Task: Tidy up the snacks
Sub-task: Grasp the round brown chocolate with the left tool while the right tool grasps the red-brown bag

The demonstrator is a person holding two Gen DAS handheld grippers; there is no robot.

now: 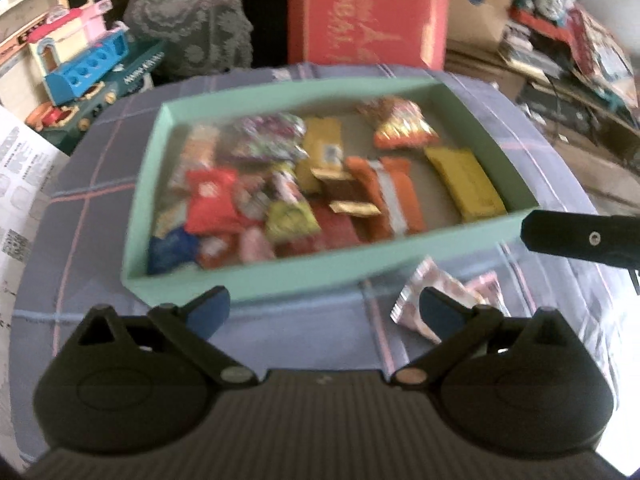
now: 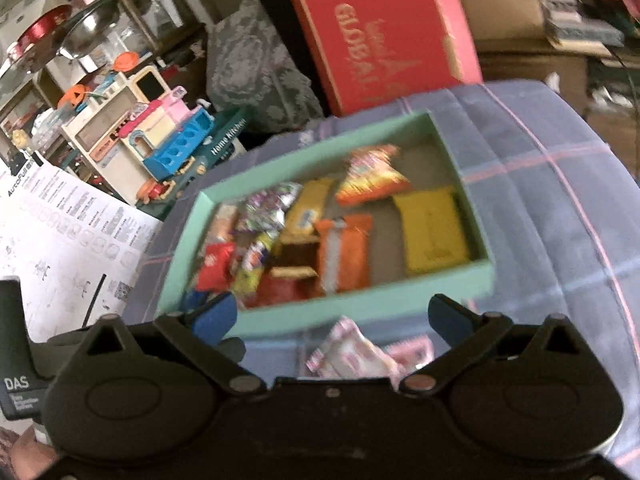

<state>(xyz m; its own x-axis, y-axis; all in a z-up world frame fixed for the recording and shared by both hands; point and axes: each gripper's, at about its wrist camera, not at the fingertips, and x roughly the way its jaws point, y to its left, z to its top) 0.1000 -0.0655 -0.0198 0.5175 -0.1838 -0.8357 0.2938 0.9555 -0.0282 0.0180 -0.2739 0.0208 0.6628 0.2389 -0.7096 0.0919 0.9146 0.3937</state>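
Sitting on the checked blue cloth [image 1: 100, 240], the mint-green box [image 1: 280, 276] holds a jumble of snacks: a red packet [image 1: 210, 202] at its left, an orange bar [image 1: 394, 196] in the middle, a yellow bar [image 1: 466, 184] at its right. Before the box's near wall the left gripper [image 1: 324, 310] hovers, fingers apart and empty. Two pink-and-white packets [image 2: 352, 354] lie just outside that wall, under the right gripper [image 2: 332, 316], whose fingers are also spread wide.

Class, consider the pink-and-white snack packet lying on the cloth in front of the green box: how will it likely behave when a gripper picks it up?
The pink-and-white packet looks like crinkled foil wrap, so it will probably flex and crumple, not stay stiff. It seems light for its size. Lying flat on the checked cloth, it should not roll, though glossy film may slip between the fingers.
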